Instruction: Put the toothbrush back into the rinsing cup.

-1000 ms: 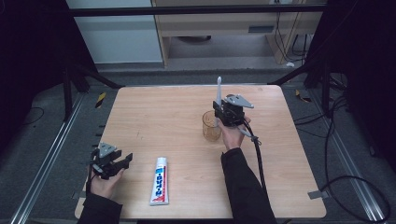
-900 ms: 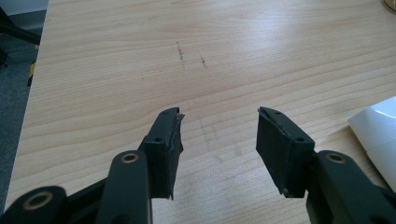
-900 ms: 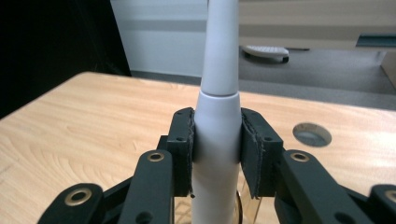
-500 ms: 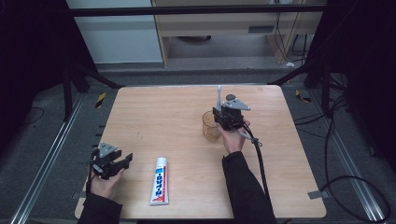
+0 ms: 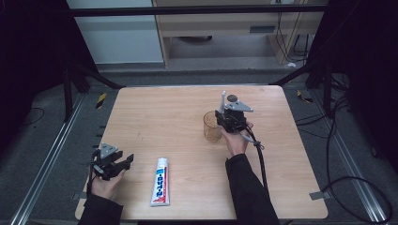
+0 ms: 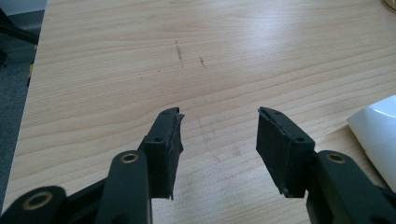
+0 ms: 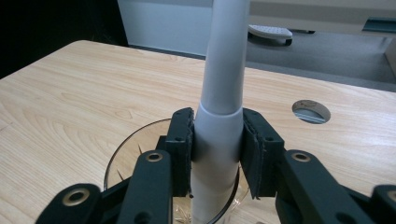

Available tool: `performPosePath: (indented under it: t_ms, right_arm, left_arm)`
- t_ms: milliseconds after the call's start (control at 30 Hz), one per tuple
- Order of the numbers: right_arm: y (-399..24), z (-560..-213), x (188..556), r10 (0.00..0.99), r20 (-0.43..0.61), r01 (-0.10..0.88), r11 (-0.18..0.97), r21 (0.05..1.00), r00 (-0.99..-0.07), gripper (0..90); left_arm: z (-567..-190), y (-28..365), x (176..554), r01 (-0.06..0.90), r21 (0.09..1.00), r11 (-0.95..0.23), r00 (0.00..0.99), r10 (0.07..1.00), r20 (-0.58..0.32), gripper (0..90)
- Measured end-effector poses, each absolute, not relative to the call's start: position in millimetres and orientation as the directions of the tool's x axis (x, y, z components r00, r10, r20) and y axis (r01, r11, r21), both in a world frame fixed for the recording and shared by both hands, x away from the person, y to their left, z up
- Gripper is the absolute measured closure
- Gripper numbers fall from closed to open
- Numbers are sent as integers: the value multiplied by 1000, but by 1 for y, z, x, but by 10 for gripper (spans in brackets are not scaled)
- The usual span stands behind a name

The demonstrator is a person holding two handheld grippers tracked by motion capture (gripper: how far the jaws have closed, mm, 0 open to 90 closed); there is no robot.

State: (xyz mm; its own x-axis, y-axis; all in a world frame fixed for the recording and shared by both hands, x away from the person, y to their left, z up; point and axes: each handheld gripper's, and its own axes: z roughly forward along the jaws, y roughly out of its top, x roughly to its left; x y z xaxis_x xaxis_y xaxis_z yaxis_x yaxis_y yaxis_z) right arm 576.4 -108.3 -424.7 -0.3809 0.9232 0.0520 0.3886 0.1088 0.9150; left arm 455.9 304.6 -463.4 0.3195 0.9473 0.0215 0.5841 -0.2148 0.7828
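- The right gripper (image 7: 217,154) has its jaws clamped on a white, handle-like stick (image 7: 223,93), most likely a toothbrush or electric brush handle; the head is out of sight, so that is a guess.
- The grip sits low on the thicker part of the handle, which leaves the slim upper end pointing straight up and keeps the stick upright over the clear amber cup (image 5: 212,126).
- In the right gripper view the stick's lower end reaches down inside the cup's rim, which looks like a deliberate line-up for standing it in the cup. Whether it touches the bottom cannot be told.
- The cup stands on the wooden table (image 5: 155,112), right of centre, with the right hand (image 5: 234,140) just beside it.
- The left gripper (image 6: 219,140) rests low at the table's near left edge, jaws spread wide with nothing between them; it looks parked, out of the way.
- A white toothpaste tube (image 5: 160,182) lies flat near the front edge, just right of the left gripper, within easy reach for it.
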Motion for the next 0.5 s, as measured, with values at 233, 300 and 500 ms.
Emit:
performPosePath:
  t_ms: [233, 300, 500]
  right_arm:
    - [-110, -424, 575, 925, 30, 368, 121, 922, -379, 562]
    - [-110, -424, 575, 925, 28, 368, 123, 922, -378, 540]
    - [-111, -423, 572, 922, 32, 366, 121, 923, -385, 469]
  left_arm:
    - [-463, 304, 456, 583, 783, -216, 322, 947, 22, 492]
    - [-463, 305, 456, 584, 783, -216, 322, 947, 22, 491]
    - [-463, 304, 456, 584, 783, -216, 322, 946, 20, 491]
